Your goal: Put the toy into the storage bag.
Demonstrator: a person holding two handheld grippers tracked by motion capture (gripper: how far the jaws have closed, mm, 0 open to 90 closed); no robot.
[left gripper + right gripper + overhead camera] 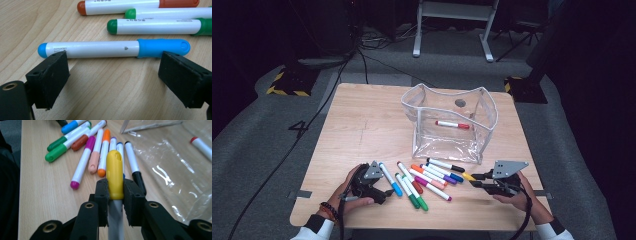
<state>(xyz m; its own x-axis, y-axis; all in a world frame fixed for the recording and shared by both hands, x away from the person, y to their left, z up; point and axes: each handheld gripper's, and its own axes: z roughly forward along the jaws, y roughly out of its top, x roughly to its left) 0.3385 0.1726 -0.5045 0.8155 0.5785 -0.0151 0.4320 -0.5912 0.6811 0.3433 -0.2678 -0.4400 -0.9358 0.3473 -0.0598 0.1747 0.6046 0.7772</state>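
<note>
One yellow marker (114, 173) is pinched in the right gripper (478, 180) at lower right, clear of the counter (362, 125), likely bound for the clear pouch (449, 125) at centre. The left gripper (384, 192) rests spread beside a blue marker (113, 48), apparently ready.

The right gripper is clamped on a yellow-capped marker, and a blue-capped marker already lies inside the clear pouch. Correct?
Not quite. The marker inside the clear pouch is the red-capped marker, as the high view shows. The right gripper is indeed clamped on the yellow-capped marker.
</note>
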